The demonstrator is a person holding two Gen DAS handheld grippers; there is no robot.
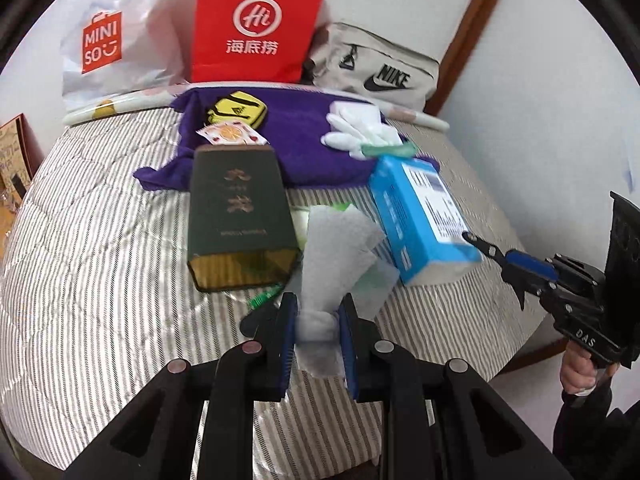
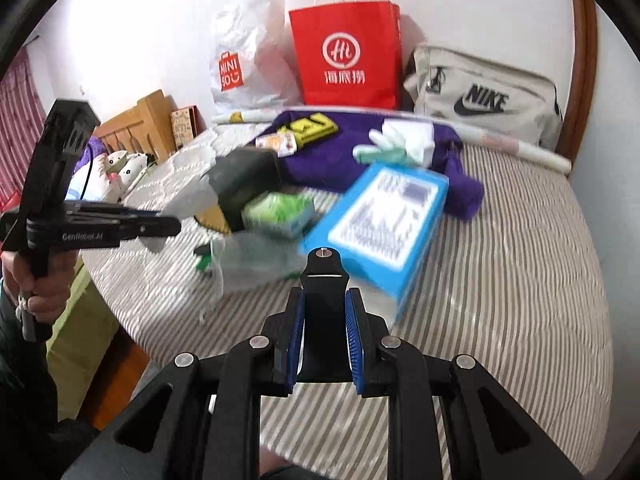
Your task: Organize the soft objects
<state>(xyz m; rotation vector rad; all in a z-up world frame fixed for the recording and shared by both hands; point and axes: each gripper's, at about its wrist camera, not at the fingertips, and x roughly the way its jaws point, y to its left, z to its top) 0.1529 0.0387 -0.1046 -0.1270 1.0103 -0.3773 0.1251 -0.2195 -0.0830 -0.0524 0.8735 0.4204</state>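
Observation:
My left gripper (image 1: 318,330) is shut on a crumpled clear plastic bag (image 1: 336,248), lifted above the striped bed; in the right wrist view it shows at the left (image 2: 176,222) with the bag (image 2: 192,196) hanging from it. My right gripper (image 2: 324,324) is shut on a black clip-like piece (image 2: 324,308), and it shows at the right of the left wrist view (image 1: 470,238). A purple towel (image 1: 304,140) lies at the back with white gloves (image 1: 356,128) and a yellow pouch (image 1: 236,110) on it.
A dark green box (image 1: 240,216) and a blue box (image 1: 420,216) lie on the bed (image 1: 100,240). A green tissue pack (image 2: 280,210) lies between them. A red paper bag (image 1: 256,24), a Miniso bag (image 1: 112,40) and a Nike bag (image 1: 380,72) stand against the wall.

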